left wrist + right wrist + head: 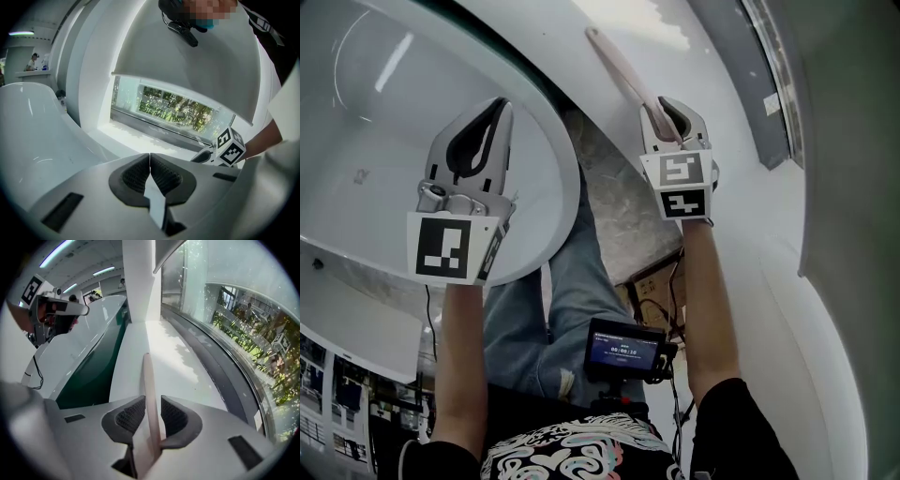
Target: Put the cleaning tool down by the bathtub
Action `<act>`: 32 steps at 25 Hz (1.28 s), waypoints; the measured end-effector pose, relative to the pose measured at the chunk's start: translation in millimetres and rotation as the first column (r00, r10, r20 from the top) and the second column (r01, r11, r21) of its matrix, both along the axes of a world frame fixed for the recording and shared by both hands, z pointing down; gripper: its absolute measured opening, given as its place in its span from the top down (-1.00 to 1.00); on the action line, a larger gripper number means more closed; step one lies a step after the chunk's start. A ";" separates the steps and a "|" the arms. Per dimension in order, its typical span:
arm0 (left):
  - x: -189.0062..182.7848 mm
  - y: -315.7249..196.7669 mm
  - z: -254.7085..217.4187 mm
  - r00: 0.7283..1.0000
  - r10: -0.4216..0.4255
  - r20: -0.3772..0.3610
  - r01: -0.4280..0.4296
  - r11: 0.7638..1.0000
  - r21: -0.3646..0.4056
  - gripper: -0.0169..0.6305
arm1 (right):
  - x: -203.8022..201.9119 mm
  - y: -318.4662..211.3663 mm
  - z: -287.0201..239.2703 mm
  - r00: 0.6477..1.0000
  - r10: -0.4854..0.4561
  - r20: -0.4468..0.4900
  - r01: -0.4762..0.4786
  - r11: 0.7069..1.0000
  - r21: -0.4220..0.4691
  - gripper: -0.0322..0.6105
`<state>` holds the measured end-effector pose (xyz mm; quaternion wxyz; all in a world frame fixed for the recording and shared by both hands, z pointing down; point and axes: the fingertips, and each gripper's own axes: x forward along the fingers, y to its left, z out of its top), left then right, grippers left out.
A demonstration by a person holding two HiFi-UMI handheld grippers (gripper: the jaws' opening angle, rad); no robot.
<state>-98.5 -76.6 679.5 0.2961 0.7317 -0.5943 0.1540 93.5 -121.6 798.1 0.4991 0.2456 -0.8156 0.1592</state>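
Observation:
The cleaning tool [622,67] is a long pale pink handle; its far end is out of sight. My right gripper [667,112] is shut on the handle, which points away over the white ledge [712,66] beside the bathtub [403,141]. In the right gripper view the handle [148,378] runs straight out between the pads of that gripper [152,400], above the ledge [164,348], with the tub's rim [93,341] to the left. My left gripper [495,108] hovers over the tub, shut and empty, its tips touching [149,155].
A curved window [234,324] runs along the far side of the ledge. Between tub and ledge lies a strip of marbled floor [623,206], with the person's jeans [567,281] and a chest-mounted screen [623,349] below. The dark green tub side [89,373] drops beside the ledge.

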 end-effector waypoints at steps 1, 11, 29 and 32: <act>0.5 -0.3 0.3 1.000 -0.005 -0.004 0.005 1.000 -0.001 0.89 | 1.7 -1.5 -2.7 1.000 0.007 0.004 -0.007 1.000 0.003 0.59; -9.8 -7.2 -12.0 1.000 -0.014 0.010 0.014 0.999 0.029 0.90 | 0.8 -15.5 -29.1 0.998 0.062 0.031 -0.064 0.996 0.064 0.59; -12.8 -11.1 -72.9 1.000 -0.023 0.015 0.022 0.994 0.103 0.90 | -3.6 -5.3 -106.5 0.987 0.073 0.141 -0.094 0.984 0.151 0.81; -19.7 -2.6 -87.6 1.000 0.000 0.022 -0.002 0.994 0.112 0.90 | -13.8 -1.2 -128.2 0.982 0.076 0.170 -0.107 0.978 0.181 0.81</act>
